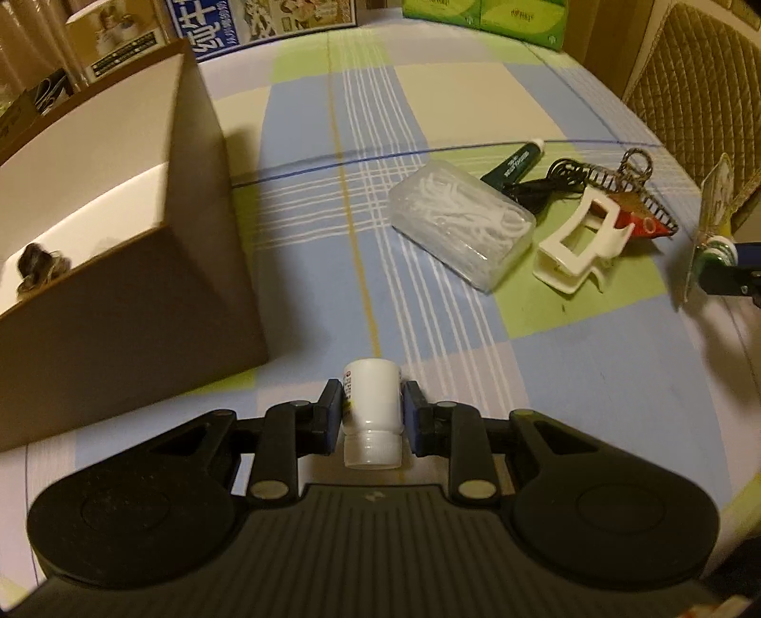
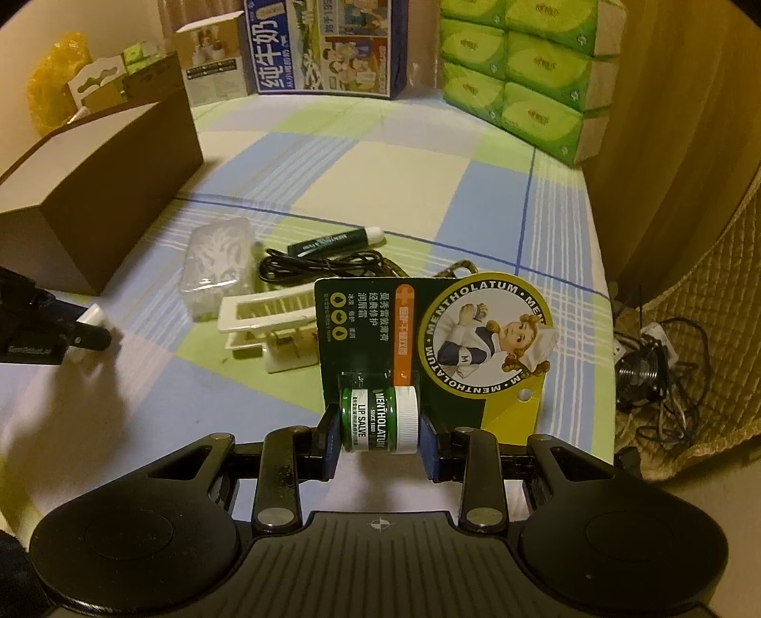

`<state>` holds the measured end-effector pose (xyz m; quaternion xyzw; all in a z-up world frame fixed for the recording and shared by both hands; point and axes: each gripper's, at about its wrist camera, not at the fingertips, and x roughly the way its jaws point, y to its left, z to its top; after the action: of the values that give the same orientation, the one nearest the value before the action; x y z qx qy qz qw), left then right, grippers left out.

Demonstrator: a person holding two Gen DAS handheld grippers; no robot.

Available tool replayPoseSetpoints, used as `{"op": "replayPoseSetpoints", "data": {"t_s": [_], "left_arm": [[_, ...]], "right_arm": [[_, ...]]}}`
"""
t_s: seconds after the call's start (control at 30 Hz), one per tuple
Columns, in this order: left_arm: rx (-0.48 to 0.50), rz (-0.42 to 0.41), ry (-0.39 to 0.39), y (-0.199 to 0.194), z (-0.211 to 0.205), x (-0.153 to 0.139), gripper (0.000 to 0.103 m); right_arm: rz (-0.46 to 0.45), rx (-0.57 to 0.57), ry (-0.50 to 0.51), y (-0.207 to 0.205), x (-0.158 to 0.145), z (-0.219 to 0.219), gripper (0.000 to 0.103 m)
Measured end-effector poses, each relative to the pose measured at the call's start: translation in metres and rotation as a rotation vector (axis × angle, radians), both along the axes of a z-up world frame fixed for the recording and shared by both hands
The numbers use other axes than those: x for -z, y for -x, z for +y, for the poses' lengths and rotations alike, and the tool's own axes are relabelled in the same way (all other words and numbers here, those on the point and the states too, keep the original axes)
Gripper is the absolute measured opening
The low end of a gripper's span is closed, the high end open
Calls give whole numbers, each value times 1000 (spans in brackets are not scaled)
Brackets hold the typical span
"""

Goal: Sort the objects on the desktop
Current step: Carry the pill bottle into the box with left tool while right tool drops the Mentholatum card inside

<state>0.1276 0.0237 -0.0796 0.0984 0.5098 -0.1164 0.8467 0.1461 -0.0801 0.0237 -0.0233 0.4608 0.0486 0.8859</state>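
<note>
My left gripper (image 1: 372, 420) is shut on a small white bottle (image 1: 370, 394), held above the checked tablecloth (image 1: 594, 380) beside a brown cardboard box (image 1: 119, 309). The right wrist view shows that bottle (image 2: 92, 316) at the far left. My right gripper (image 2: 380, 428) is shut on a green lip salve jar (image 2: 368, 418) sealed to its printed card (image 2: 475, 328). On the cloth lie a clear box of floss picks (image 1: 459, 223), a white clip (image 1: 578, 242), a green lip balm stick (image 1: 516, 161), a black cable (image 1: 547, 188) and a patterned hair claw (image 1: 632, 190).
The box is open on top and holds a dark item (image 1: 38, 266). Green tissue packs (image 2: 523, 71) and a milk carton (image 2: 323, 43) line the far edge. A quilted chair (image 1: 699, 85) stands at the right, with cables (image 2: 651, 366) on the floor beyond the table edge.
</note>
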Motion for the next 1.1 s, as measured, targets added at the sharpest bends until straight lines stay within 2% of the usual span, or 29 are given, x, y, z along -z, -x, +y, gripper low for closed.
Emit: {"op": "replayPoseSetpoints", "data": {"t_s": [0.33,0.5,0.7,0.93,1.1], "left_arm": [[-25,-108,71,26,38,-62,23],[-53,-186,94,32,68,-100,23],[-96,-267,93,28,111,-132,23],[-137,-346,58,13,168,-152,23],[-160,-352,47,-5,204,-152,23]], "right_arm": [[-35,-87,-106,0,-42,30,30],[-77,-187,-163,-5,-66,69,30],[-122,-305,-210,-20,-86,124,30],[-183,-422,-212,-47,-104,190,30],[-224,-491,-199,-77,-112,236,30]]}}
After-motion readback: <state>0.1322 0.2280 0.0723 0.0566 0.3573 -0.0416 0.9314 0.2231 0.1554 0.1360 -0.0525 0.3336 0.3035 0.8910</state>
